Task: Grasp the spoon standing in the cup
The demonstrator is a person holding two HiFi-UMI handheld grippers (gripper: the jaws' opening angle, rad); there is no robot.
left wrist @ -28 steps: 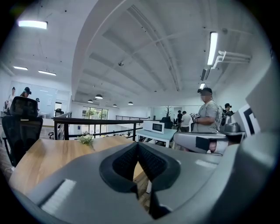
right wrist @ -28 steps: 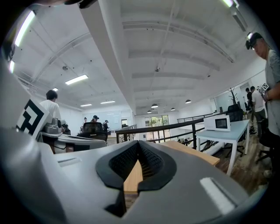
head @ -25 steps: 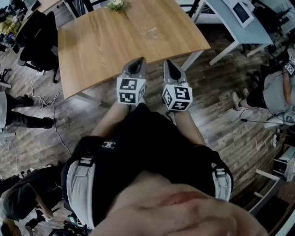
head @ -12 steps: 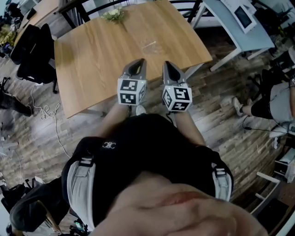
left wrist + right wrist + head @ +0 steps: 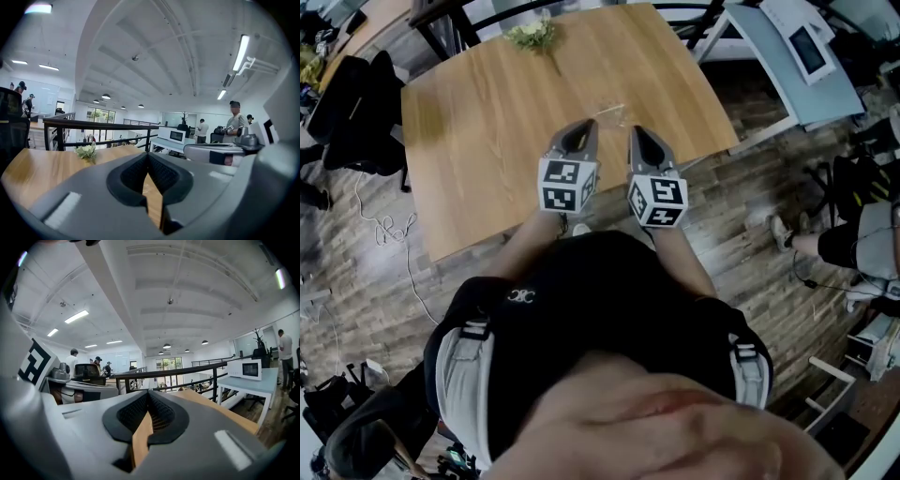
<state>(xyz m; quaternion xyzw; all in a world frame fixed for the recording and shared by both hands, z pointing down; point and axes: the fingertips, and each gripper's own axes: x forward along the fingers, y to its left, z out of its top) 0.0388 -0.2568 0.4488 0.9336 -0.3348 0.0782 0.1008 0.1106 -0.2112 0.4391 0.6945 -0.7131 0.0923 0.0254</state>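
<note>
Approach step – both tongs held back at the near edge of the desk, nothing grasped yet.

The left tongs (image 5: pixel 574 139) and the right tongs (image 5: pixel 645 142) sit side by side close to the person's body, each with its jaws pressed together at the tips and nothing between them. A faint clear cup (image 5: pixel 614 113) stands on the wooden desk (image 5: pixel 487 131) just beyond the two tips, roughly midway between them; the spoon in it is too faint to make out. A sprig of flowers (image 5: pixel 532 36) lies at the far edge. The next move likely calls for spreading one pair of jaws and reaching forward and down – slowly, since a light cup could tip.
</note>
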